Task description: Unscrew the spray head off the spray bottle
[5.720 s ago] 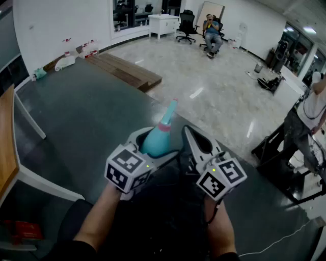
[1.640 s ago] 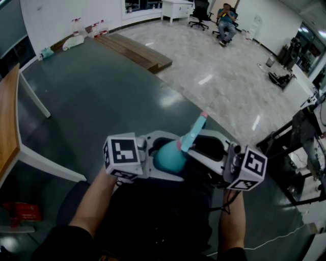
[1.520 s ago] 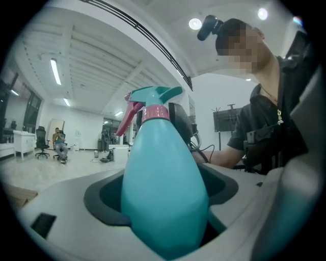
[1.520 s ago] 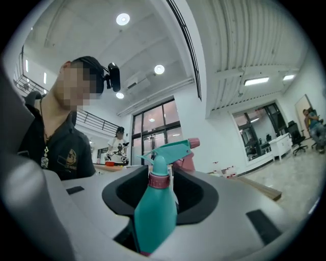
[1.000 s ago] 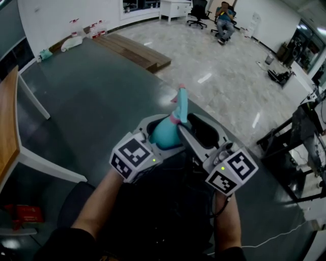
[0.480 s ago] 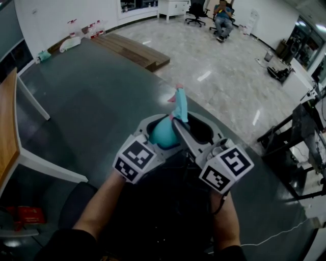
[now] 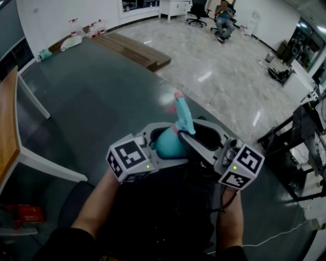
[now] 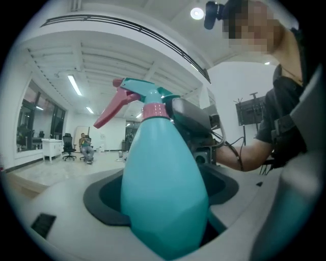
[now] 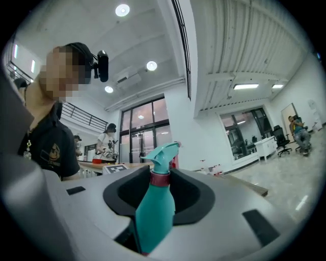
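A teal spray bottle [image 7: 167, 144] with a pink collar and pink trigger points up and away from me over the dark table. My left gripper [image 7: 164, 148] is shut on the bottle's fat body [image 8: 163, 188], which fills the space between its jaws. My right gripper [image 7: 197, 135] comes in from the right at the neck. Its jaws are closing, and the pink collar [image 9: 159, 178] sits between its dark pads, touching both. The spray head [image 9: 163, 153] sticks out above the pads, and it shows above both grippers [image 7: 182, 113].
The dark table [image 7: 86, 107] runs to a curved edge over the glossy floor. A wooden tabletop [image 7: 6, 132] is at the left, a low wooden platform [image 7: 135, 51] far back, black stands [image 7: 300, 148] at the right. A seated person [image 7: 224, 12] is far off.
The right gripper has swung out to the right and its jaws have narrowed around the bottle's neck. The left marker cube has shifted left. The bottle stays in the left gripper.
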The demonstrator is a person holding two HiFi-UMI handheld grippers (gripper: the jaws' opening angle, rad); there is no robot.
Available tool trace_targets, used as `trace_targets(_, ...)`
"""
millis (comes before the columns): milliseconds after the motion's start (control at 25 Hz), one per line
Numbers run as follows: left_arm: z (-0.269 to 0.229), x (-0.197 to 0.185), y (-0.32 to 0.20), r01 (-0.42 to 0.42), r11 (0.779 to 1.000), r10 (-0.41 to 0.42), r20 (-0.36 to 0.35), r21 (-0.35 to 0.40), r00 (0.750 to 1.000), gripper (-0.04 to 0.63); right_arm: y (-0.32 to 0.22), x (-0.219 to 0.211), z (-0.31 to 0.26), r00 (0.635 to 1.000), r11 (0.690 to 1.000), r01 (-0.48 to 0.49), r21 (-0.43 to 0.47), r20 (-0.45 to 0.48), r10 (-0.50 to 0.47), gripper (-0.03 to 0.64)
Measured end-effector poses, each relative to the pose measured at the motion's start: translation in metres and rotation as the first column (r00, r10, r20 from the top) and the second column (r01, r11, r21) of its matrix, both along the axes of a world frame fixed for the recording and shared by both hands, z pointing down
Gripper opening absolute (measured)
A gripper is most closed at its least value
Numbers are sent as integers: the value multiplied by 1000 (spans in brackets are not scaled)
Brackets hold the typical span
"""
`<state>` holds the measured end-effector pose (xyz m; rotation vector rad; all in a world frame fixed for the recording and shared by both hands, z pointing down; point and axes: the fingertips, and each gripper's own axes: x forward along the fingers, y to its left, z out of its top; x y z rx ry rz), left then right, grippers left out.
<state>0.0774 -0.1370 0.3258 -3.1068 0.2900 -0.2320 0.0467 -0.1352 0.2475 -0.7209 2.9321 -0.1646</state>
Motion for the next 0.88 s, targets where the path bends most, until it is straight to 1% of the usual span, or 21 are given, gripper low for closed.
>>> trace_targets(120, -2, 0, 17, -90, 996, 90, -16, -10, 996, 419, 13, -2, -1, 996, 996, 87, 25, 29, -88, 132)
trace_targets(240, -2, 3, 28, -164, 986, 164, -15, -4, 986, 419, 22, -2, -3, 988, 989, 146, 39, 48, -148, 132)
trace_targets(320, -4, 6, 32, -179, 984, 179, -15, -5, 984, 419, 24, 1, -4, 984, 986, 163, 42, 62, -165, 132)
trace_targets(400, -5, 6, 32, -176, 984, 176, -21, -2, 984, 419, 25, 1, -5, 983, 985, 164, 49, 72, -168, 132)
trace_targets(520, -5, 3, 24, -123, 992, 123, -27, 5, 992, 419, 22, -1, -5, 993, 992, 105, 66, 55, -109, 138)
trace_targets(680, -4, 3, 1, 6, 1000, -6, -19, 12, 1000, 419, 11, 2, -3, 1000, 998, -16, 60, 21, 15, 158)
trace_targets(760, -2, 0, -11, 78, 997, -78, -8, 19, 997, 419, 4, 2, -2, 997, 995, -81, 52, 5, 81, 158)
trace_targets(880, 5, -1, -24, 166, 985, -167, 26, 35, 986, 419, -6, 1, 0, 982, 982, -185, 38, -30, 187, 158)
